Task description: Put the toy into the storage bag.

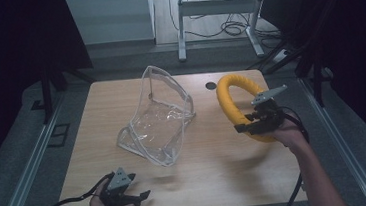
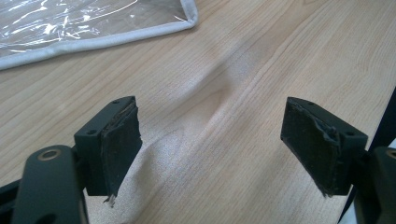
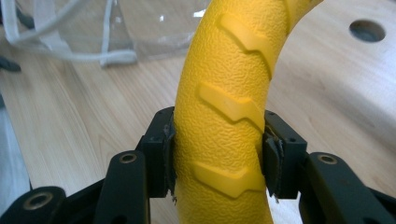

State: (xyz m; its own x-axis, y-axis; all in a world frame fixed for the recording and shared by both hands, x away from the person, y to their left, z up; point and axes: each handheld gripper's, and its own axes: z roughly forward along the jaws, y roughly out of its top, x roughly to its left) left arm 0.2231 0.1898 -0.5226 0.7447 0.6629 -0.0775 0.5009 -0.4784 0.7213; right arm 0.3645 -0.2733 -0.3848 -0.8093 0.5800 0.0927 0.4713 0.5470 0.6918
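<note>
Right gripper (image 1: 253, 125) near the table's (image 1: 216, 165) right edge clamps a yellow ring (image 1: 231, 99); left gripper (image 1: 137, 186), jaws spread, rests at the front-left corner.

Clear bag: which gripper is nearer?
Left, narrowly. The left gripper sits open just below the clear bag near the table's front edge; the bag's trim is close ahead in its own view. The right gripper is off to the bag's right, clamped on the yellow ring.

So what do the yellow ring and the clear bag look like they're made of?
Yellow curved ring: likely foam or soft rubber; matte pebbled skin with raised chevron treads, clamped in the right gripper.
Clear bag: thin glossy plastic film, probably vinyl; see-through, creased, glinting, with pale fabric-like edging.
</note>
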